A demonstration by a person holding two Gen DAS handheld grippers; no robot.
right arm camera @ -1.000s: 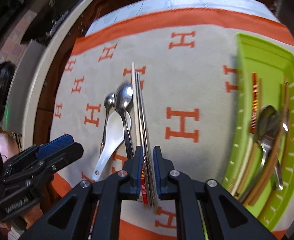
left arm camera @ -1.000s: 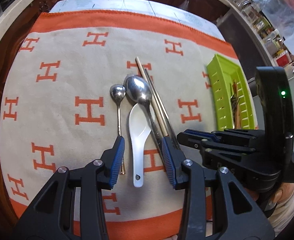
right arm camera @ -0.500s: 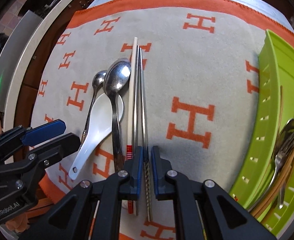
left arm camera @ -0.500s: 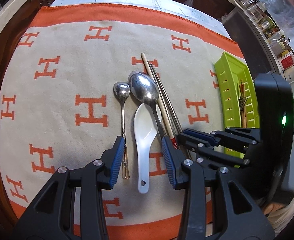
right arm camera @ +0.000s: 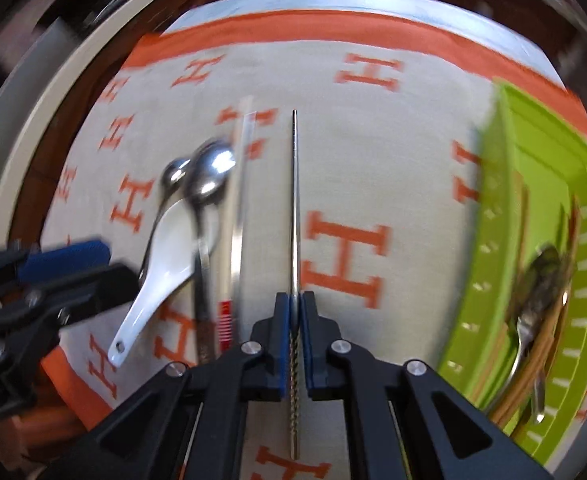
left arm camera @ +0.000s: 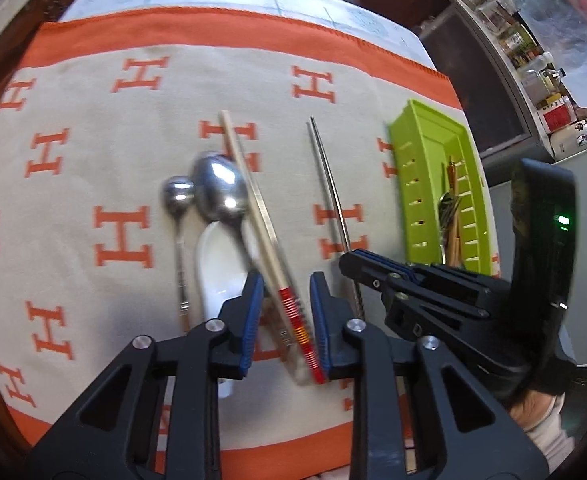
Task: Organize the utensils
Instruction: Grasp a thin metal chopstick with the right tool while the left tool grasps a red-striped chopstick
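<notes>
Orange-bordered cloth (right arm camera: 373,152); right tongs (right arm camera: 295,312) clamp metal chopstick (right arm camera: 294,200); left tongs (left arm camera: 285,300) wide.

We saw the green tray (right arm camera: 541,184) smeared by motion blur, its right side cut off; utensils inside (right arm camera: 541,292) blurred together, so we couldn't count them.

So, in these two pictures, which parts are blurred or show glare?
Right wrist view: motion blur smears the green tray and the orange H marks, while the metal chopstick held in the right gripper stays sharp. Left wrist view: mostly sharp, only the striped chopstick near the fingers is smeared; bright glare sits on the large spoon.
</notes>
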